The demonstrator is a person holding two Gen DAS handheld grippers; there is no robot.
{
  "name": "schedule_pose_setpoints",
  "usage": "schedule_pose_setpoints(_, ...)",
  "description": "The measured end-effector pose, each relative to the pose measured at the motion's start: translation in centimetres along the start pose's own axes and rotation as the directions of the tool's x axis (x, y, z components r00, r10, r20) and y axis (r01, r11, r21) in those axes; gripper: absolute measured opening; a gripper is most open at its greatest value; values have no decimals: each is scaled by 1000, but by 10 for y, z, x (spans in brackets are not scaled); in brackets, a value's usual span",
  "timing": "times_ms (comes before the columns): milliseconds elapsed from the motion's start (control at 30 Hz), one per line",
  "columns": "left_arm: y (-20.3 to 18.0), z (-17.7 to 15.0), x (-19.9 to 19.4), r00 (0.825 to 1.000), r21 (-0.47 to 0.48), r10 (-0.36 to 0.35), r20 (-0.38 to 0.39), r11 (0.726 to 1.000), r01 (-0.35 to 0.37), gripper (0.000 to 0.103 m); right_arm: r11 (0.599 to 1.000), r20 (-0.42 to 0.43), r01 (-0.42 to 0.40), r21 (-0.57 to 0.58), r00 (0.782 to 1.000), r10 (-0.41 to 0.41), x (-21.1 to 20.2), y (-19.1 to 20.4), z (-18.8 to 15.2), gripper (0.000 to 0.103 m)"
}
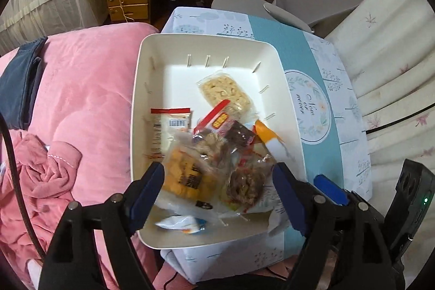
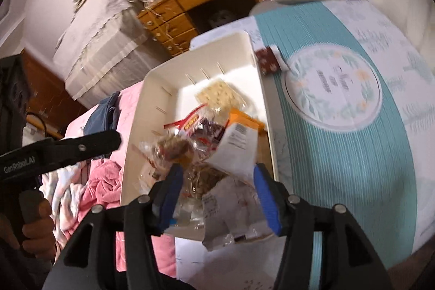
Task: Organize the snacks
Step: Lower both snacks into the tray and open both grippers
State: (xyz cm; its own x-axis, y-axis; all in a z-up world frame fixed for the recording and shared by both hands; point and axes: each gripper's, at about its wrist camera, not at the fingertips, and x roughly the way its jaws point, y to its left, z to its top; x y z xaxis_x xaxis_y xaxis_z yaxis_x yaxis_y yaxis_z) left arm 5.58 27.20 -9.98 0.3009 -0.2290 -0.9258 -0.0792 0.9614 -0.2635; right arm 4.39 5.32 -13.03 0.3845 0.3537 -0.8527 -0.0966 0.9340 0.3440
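A: Handling the snack packets [image 1: 206, 167] calls for a light touch: judging by their look, they are thin, crinkly film pouches, light and slippery, and the pale noodle cake [image 1: 224, 93] would likely crumble under pressure. A sealed edge or a gathered corner seems the safest hold.

B: Where do they lie?

A: In the white bin [image 1: 152, 53], which fills the centre of the left wrist view and rests on the teal-banded floral box [image 1: 320, 89]. Most packets pile toward the lower half of the bin; the noodle cake lies alone above them. One small dark red packet [image 2: 269, 60] sits outside, on the box just right of the bin's rim, upper middle of the right wrist view.

B: And the jaws?

A: The left gripper [image 1: 217, 195] stands wide, straddling the lower pile, its pads clear of the film. The right gripper [image 2: 214, 192] is partly spread, a white wrapper [image 2: 236, 146] showing between its fingers; the blur hides whether they touch it.
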Motion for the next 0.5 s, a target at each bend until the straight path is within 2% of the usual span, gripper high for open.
schedule_pose_setpoints(133,5,8,-1,999,-4,-15,-31,1000,14,81,999,18,38,20,999,-38,-8,-1,-6,61)
schedule_pose_setpoints(300,-3,27,-6,999,53,-7,-48,999,10,81,996,30,82,28,996,-83,-22,-3,-4,61)
schedule_pose_setpoints(500,-24,57,-18,998,129,-42,-53,990,48,81,990,42,142,24,989,-143,-37,-14,-3,62)
